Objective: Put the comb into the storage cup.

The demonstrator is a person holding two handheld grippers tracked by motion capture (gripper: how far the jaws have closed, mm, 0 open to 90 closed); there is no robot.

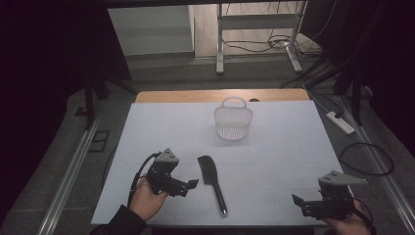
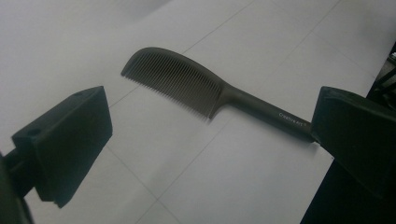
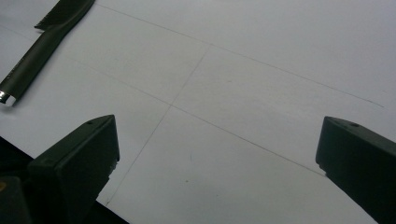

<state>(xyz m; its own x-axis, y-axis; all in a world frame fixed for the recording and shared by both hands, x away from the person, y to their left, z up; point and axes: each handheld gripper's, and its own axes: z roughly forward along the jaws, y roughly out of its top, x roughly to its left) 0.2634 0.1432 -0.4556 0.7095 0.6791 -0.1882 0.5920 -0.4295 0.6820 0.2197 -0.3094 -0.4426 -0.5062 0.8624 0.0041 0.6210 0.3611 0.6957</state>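
We're looking down on the white table (image 1: 161, 132) and our left gripper (image 1: 192, 185) sits at the near-left, its jaws spread wide with nothing between them. From the left gripper view the gap is plain: one black jaw at the left, the other at the right, and the dark comb (image 2: 187, 81) lying flat on the table beyond them, untouched. The right-hand jaw cuts off the tail end of the comb's handle there, so we can't see its tip; small lettering on the handle is too fine to read.

Over to our right gripper (image 1: 299, 201) at the near-right corner: jaws wide apart as well, holding nothing, bare table between them. In the right gripper view the comb (image 3: 42, 37) pokes in at the top-left corner, its teeth cropped by the frame edge, the silvery handle end pointing towards us.

From above, the comb (image 1: 214, 180) lies near the front edge, between the two grippers and closer to the left one, handle towards us. The white basket (image 1: 233, 120) stands upright farther back, well apart from everything. Both hands are partly cut off at the bottom of the high view.
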